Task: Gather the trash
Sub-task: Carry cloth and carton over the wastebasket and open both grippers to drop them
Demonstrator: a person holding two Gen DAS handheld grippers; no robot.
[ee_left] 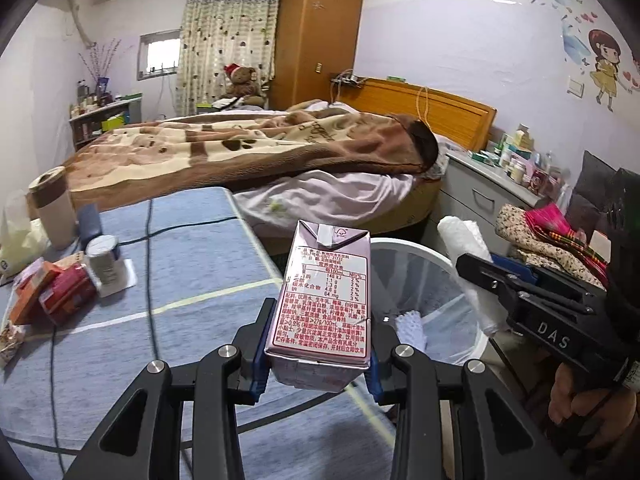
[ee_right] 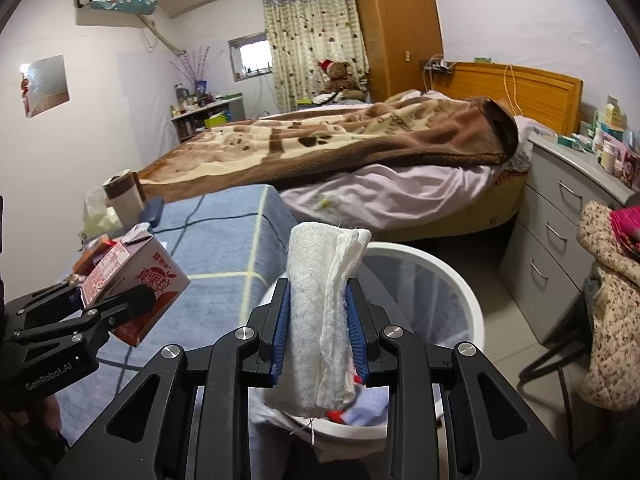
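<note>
My left gripper [ee_left: 318,356] is shut on a pink drink carton [ee_left: 326,296], held upright at the table's right edge beside the white trash bin [ee_left: 404,246]. The carton [ee_right: 132,284] and left gripper [ee_right: 86,308] also show at left in the right wrist view. My right gripper [ee_right: 318,328] is shut on a white rolled wipe [ee_right: 322,312], held above the near rim of the bin [ee_right: 472,304], which holds some trash. The right gripper [ee_left: 480,272] with the wipe [ee_left: 468,248] shows at right in the left wrist view, over the bin.
The table with a blue checked cloth [ee_left: 192,280] carries red snack packets [ee_left: 60,294], a small tin [ee_left: 104,258], a tall cup [ee_left: 54,208] and a cable. A bed [ee_left: 260,152] lies behind. A grey dresser [ee_right: 568,224] and a chair with clothes [ee_right: 612,300] stand at right.
</note>
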